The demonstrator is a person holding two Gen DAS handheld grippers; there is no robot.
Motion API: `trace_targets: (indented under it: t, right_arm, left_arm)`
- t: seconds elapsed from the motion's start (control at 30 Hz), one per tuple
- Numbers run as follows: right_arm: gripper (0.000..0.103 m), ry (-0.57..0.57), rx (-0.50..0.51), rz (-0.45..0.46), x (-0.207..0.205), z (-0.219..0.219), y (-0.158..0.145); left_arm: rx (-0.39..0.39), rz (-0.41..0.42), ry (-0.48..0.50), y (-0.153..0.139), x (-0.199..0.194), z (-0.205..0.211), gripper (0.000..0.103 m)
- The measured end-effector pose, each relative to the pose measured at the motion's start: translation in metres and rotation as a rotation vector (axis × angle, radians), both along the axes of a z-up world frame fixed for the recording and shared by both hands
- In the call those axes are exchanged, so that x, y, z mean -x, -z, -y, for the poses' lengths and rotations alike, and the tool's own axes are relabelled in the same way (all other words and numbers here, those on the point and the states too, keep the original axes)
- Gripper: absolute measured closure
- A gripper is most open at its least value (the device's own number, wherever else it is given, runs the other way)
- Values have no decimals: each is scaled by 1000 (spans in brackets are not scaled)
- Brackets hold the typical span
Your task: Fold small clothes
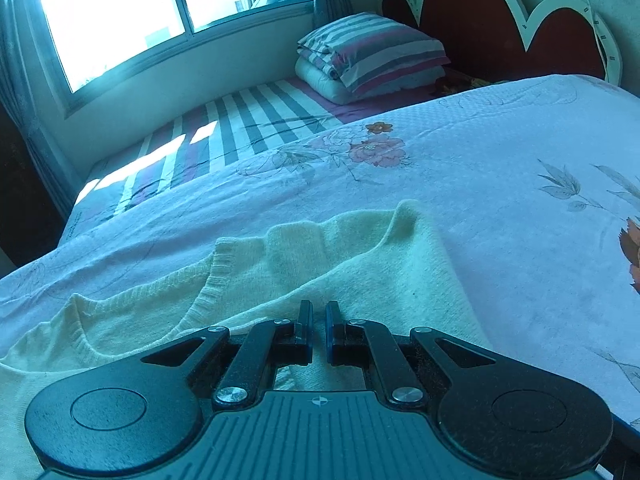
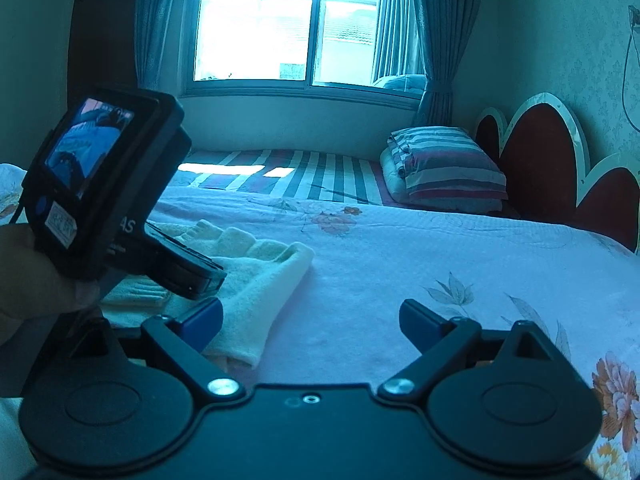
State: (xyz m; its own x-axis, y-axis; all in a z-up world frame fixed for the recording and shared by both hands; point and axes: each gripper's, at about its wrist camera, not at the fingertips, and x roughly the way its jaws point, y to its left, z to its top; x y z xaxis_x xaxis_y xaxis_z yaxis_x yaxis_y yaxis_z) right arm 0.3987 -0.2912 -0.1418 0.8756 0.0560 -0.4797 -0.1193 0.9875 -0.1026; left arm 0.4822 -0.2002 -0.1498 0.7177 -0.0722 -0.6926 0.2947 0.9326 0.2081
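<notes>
A cream knitted sweater (image 1: 360, 264) lies rumpled on the pink flowered bedcover (image 1: 500, 184), with its ribbed neckline at the lower left of the left wrist view. My left gripper (image 1: 319, 312) is shut, and a crease of the knit runs straight up to its tips, so it seems to pinch the sweater. The right wrist view shows that gripper (image 2: 216, 276) from behind, held by a hand (image 2: 32, 276) and tipped down onto the sweater (image 2: 264, 276). My right gripper (image 2: 310, 308) is wide open with nothing between its fingers; its left finger is beside the sweater's near edge.
Folded striped bedding and a pillow (image 2: 444, 164) are stacked at the head of the bed by the red scalloped headboard (image 2: 536, 152). A striped sheet (image 1: 248, 128) shows beyond the cover, below the window (image 2: 288, 28). Bare bedcover (image 2: 400, 260) stretches right of the sweater.
</notes>
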Motion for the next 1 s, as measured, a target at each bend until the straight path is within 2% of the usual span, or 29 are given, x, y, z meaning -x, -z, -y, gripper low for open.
trace_targets:
  t: [0.07, 0.1, 0.13, 0.17, 0.2, 0.23, 0.27, 0.33, 0.43, 0.53, 0.63, 0.8, 1.0]
  right_arm:
    - [8, 4, 1, 12, -6, 3, -6]
    - [8, -5, -4, 19, -10, 3, -10]
    - [8, -22, 3, 30, -15, 2, -15]
    - [8, -31, 20, 45, -20, 0, -21]
    - [6, -35, 20, 60, -25, 0, -26]
    - [5, -36, 1, 69, -30, 1, -30]
    - [3, -37, -22, 66, -36, 1, -31]
    - [3, -49, -42, 64, -46, -4, -28]
    - [4, -45, -94, 39, -60, -16, -16]
    - [4, -38, -144, 33, -67, -25, -8]
    - [4, -43, -169, 9, -72, -31, 0]
    - [4, -32, -196, -13, -75, -44, 4]
    - [3, -29, -230, -9, -74, -65, 1]
  left_arm:
    - [19, -3, 12, -5, 4, 0, 99]
    - [24, 25, 6, -11, 10, -2, 99]
    - [34, 42, 2, -17, 15, -6, 84]
    - [45, 62, -15, -24, 19, -12, 25]
    - [52, 96, -50, -31, 23, -20, 3]
    - [54, 170, -96, -36, 29, -29, 0]
    - [37, 209, -119, -40, 32, -37, 0]
    - [30, 187, -106, -40, 29, -48, 0]
    - [-48, 165, -142, -31, 15, -60, 0]
    - [-17, 105, -179, -22, 1, -77, 0]
    - [-59, 124, -203, -15, 0, -82, 0]
    - [-40, 89, -249, -8, -2, -97, 0]
    - [-39, 120, -284, -17, 3, -120, 0]
